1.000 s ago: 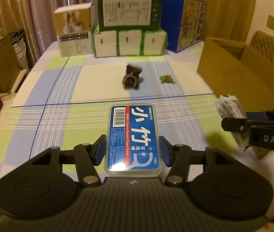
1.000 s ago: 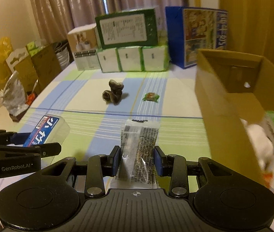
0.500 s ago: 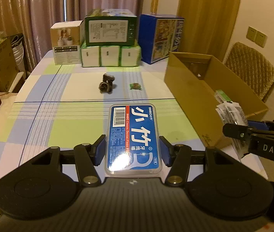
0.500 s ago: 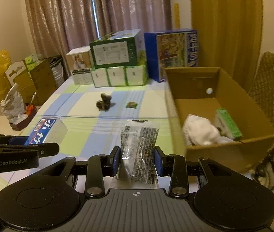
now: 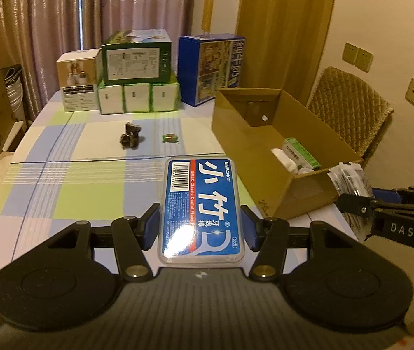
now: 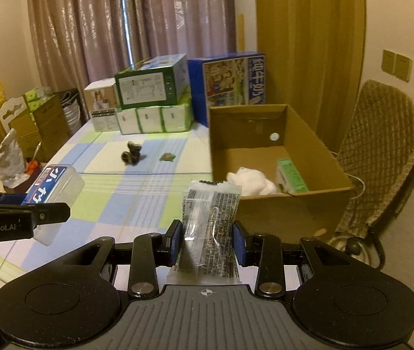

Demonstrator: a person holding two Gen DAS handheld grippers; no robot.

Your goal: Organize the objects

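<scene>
My left gripper (image 5: 201,227) is shut on a clear floss pick box (image 5: 201,204) with a blue label, held above the near table edge. The same floss box (image 6: 52,183) shows at the left of the right wrist view. My right gripper (image 6: 208,240) is shut on a clear plastic packet (image 6: 211,227) with black print, held upright in front of the open cardboard box (image 6: 265,210). That packet (image 5: 349,180) appears at the right of the left wrist view. Inside the cardboard box (image 5: 265,160) lie a white soft item (image 6: 253,182) and a green carton (image 6: 290,175).
A dark small object (image 5: 131,138) and a green wrapped sweet (image 5: 170,137) lie mid-table on the checked cloth (image 5: 84,175). Stacked cartons (image 5: 136,87) and a blue box (image 5: 211,67) line the far edge. A wicker chair (image 6: 382,157) stands right of the cardboard box.
Both grippers have pulled back and risen from the table, keeping their loads. More of the room and the cardboard box's inside now shows.
</scene>
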